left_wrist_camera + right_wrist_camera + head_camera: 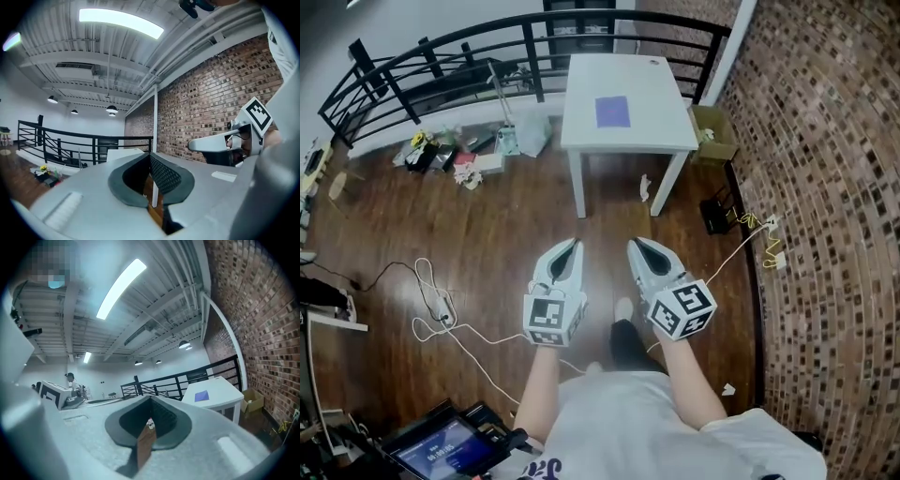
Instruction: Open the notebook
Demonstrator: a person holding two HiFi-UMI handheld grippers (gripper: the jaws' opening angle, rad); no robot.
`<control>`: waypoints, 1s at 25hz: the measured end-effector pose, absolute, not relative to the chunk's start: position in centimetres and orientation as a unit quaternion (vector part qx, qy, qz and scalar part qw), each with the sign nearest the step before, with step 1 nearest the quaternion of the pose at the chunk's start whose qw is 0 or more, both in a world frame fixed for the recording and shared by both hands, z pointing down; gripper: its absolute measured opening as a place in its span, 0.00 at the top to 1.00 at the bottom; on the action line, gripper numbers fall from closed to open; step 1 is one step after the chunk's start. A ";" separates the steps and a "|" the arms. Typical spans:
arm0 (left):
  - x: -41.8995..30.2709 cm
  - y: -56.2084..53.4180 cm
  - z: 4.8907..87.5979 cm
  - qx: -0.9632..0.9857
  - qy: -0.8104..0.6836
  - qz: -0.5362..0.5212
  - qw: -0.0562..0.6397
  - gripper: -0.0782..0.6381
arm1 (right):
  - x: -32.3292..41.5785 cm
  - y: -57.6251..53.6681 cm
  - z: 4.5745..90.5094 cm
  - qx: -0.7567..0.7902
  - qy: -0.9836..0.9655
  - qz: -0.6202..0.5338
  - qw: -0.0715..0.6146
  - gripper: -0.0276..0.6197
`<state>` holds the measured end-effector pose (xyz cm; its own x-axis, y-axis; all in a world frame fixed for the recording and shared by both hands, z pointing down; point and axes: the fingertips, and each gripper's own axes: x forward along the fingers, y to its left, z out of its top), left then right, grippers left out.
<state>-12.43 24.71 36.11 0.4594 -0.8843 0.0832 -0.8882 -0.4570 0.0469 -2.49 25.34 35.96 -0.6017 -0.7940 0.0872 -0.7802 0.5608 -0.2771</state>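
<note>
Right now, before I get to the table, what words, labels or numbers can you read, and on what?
No text is legible.
Screen, bottom left: light figures, too blurred to read.
Shirt print: cut off at the picture's edge, unreadable.
Left gripper and right gripper: their cubes carry black-and-white square markers, no words.
Notebook on the white table: plain purple cover, no print visible.

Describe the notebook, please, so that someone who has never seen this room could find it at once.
Beside the brick wall, in front of the black railing, stands a white table. The notebook lies flat near the middle of its top. It is a purple rectangle, the only coloured thing on that white top.
</note>
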 end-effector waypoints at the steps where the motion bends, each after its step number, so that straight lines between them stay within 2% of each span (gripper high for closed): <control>1: -12.1 22.5 35.9 0.853 -0.520 0.024 0.038 0.88 | -2.4 23.0 35.8 -0.443 0.885 -0.139 0.025 0.98; 5: -10.1 12.9 34.0 0.856 -0.517 0.023 0.014 0.88 | -1.1 12.9 32.8 -0.435 0.894 -0.097 0.039 0.98; 10: -9.3 3.7 34.5 0.848 -0.529 0.026 0.011 0.88 | 0.8 4.1 32.2 -0.451 0.892 -0.034 0.001 0.98; 25: -10.1 -23.2 40.2 0.880 -0.472 0.054 0.029 0.88 | -2.4 -21.6 39.3 -0.462 0.880 -0.094 -0.049 0.98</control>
<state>-10.08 -23.23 40.23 0.5489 -0.8268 0.1227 -0.8331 -0.5532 -0.0010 -2.45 -21.55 39.32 -0.5677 -0.8048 0.1733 -0.8232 0.5549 -0.1200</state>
